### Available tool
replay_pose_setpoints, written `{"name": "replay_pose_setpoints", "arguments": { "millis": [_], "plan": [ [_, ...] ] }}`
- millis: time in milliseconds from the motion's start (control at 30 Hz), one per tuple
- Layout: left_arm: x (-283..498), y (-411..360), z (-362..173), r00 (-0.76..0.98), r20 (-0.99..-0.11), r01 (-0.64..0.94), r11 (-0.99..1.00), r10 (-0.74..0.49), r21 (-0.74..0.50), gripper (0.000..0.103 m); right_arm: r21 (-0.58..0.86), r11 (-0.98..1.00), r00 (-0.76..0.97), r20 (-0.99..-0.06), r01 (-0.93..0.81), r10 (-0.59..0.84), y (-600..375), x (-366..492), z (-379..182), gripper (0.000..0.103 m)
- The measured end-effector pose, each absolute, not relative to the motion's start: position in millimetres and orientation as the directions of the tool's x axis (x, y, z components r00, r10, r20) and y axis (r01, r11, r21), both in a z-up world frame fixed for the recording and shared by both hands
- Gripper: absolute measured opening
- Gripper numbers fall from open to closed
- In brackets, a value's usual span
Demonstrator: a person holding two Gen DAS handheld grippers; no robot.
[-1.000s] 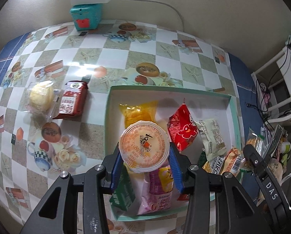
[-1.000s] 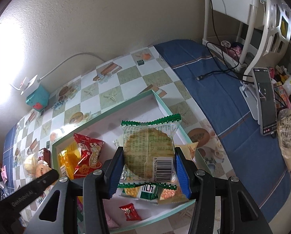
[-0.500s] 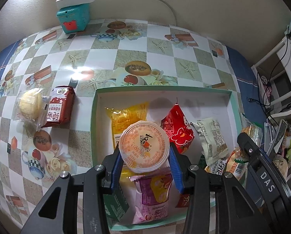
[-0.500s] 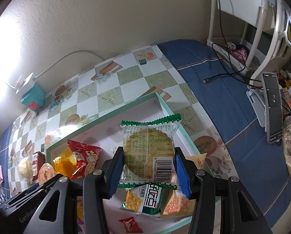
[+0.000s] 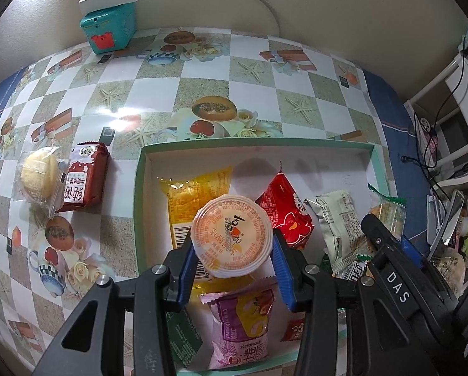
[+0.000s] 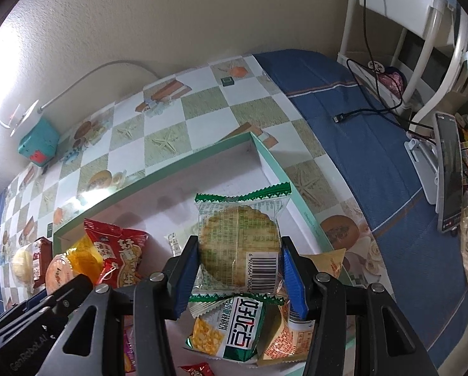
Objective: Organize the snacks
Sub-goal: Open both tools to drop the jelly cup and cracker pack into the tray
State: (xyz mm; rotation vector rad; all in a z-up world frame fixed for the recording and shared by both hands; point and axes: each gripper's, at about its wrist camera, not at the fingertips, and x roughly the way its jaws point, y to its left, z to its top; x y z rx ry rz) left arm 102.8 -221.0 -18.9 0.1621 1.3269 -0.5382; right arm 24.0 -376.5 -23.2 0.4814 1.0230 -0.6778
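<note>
Snacks mostly sit in the shallow green-rimmed box (image 5: 138, 188) on a checkered tablecloth: yellow, red, white & purple packets. Left gripper (image 5: 232, 269) is clamped on a round jelly cup (image 5: 232, 239), held over the box. Right gripper (image 6: 238, 277) pinches a wrapped cracker (image 6: 238, 244) above the box's right end. Two still outside, left of box: pale bun (image 5: 39, 183) & red packet (image 5: 85, 181). Prob. over halfway.

A: Left wrist view: we look steeply down, close over the green-rimmed box (image 5: 140, 206), checked tablecloth (image 5: 202, 87) beyond, wall at top.

B: Right wrist view: we face down too, from the box's (image 6: 265, 153) other side, it seems. Both share the box and teal block (image 5: 108, 28) (image 6: 39, 145).
</note>
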Motion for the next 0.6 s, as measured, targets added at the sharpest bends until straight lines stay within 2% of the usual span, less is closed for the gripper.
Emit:
{"name": "replay_pose_setpoints", "arguments": {
  "millis": [133,400,600],
  "plan": [
    [104,-219,-19,0.120,-0.951,0.449,0.870,-0.284,-0.203,0.048,0.048,0.701,0.341,-0.896,0.712,-0.285,-376,25,-22,0.055],
    [109,-214,-19,0.096,-0.950,0.424,0.876,-0.298,-0.232,0.062,0.025,0.708,0.335,-0.893,0.706,-0.302,-372,28,-17,0.070],
    [111,-210,-15,0.094,-0.948,0.420,0.876,-0.303,-0.238,0.065,0.010,0.713,0.329,-0.891,0.701,-0.312,-370,29,-13,0.077]
  ]
}}
